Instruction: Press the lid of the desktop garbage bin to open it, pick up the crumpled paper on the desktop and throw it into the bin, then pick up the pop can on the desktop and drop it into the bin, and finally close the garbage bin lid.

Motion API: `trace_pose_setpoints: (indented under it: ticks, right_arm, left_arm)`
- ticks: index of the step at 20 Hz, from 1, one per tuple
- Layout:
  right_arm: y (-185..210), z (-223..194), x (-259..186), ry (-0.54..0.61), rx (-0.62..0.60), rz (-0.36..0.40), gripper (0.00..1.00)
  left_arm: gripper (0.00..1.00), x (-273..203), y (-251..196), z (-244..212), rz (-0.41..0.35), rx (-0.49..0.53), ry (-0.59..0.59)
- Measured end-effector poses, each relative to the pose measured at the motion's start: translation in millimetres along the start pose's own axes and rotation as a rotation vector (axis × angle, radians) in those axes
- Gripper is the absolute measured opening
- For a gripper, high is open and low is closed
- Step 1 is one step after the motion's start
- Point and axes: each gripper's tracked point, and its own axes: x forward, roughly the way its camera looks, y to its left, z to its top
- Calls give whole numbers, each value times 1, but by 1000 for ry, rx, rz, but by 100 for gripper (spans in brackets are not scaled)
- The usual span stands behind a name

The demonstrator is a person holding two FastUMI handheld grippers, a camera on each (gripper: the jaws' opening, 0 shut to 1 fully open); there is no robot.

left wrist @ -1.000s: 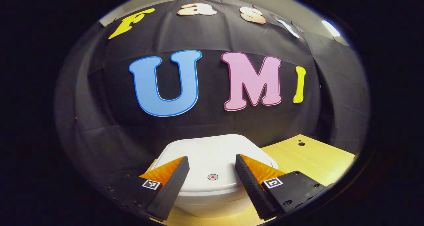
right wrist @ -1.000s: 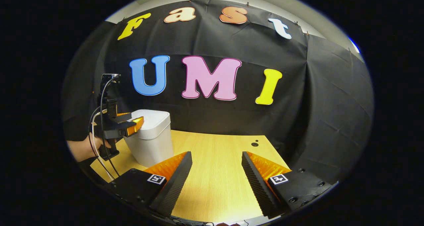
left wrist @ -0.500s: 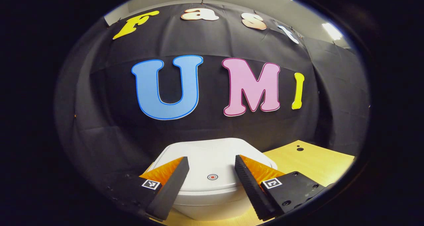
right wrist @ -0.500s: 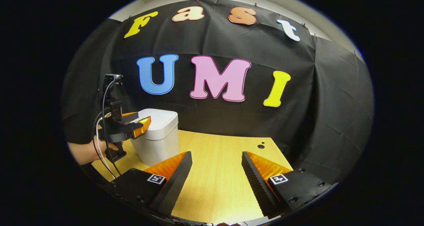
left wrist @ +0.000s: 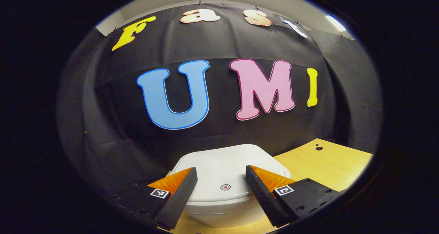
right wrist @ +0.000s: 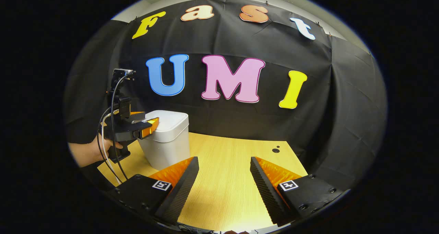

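A white desktop garbage bin [left wrist: 223, 206] stands close below me in the left gripper view, its lid [left wrist: 226, 167] down, with a small round red mark [left wrist: 225, 187] near the lid's front. My left gripper [left wrist: 221, 179] is open and hovers just above the lid's front edge, the mark between its fingers. In the right gripper view the bin [right wrist: 166, 145] stands at the table's left, with the left gripper [right wrist: 149, 124] at its lid, held by a hand [right wrist: 99, 150]. My right gripper [right wrist: 223, 172] is open over bare tabletop, nothing between its fingers.
The light wooden table [right wrist: 226, 179] runs to the black cloth wall behind the bin. A small dark hole [right wrist: 275, 150] sits near the table's back right corner. Cables [right wrist: 109, 151] hang from the left gripper.
The left gripper has risen slightly and shifted over the lid's front. The right gripper's view has drifted a little, so the bin sits further right in it. Both grippers stay open.
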Motion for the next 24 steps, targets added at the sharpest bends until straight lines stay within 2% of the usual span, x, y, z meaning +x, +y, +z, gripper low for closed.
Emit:
trace_pose_setpoints:
  ticks: [3, 6, 10, 13, 18, 21, 24]
  right_arm:
    - [-10, 6, 3, -18, 17, 0, 98]
    - [-21, 13, 6, -39, 35, 2, 98]
    - [-36, 28, 8, -94, 75, 12, 98]
    - [-49, 45, 8, -183, 89, 5, 97]
    - [-47, 68, -10, -313, 88, 7, 97]
    - [-38, 80, -24, -386, 100, -10, 96]
    - [-16, 80, -27, -371, 72, 7, 97]
  left_arm:
    - [95, -8, 6, 15, 32, -16, -13]
    - [95, -31, 6, 55, 60, -34, -77]
    - [95, -87, -18, 112, 82, -67, -176]
    - [95, -139, -43, 131, 97, -74, -225]
    - [95, -198, -71, 150, 100, -193, -275]
    - [95, -204, -65, 153, 117, -182, -293]
    - [97, -203, -62, 160, 91, -181, -314]
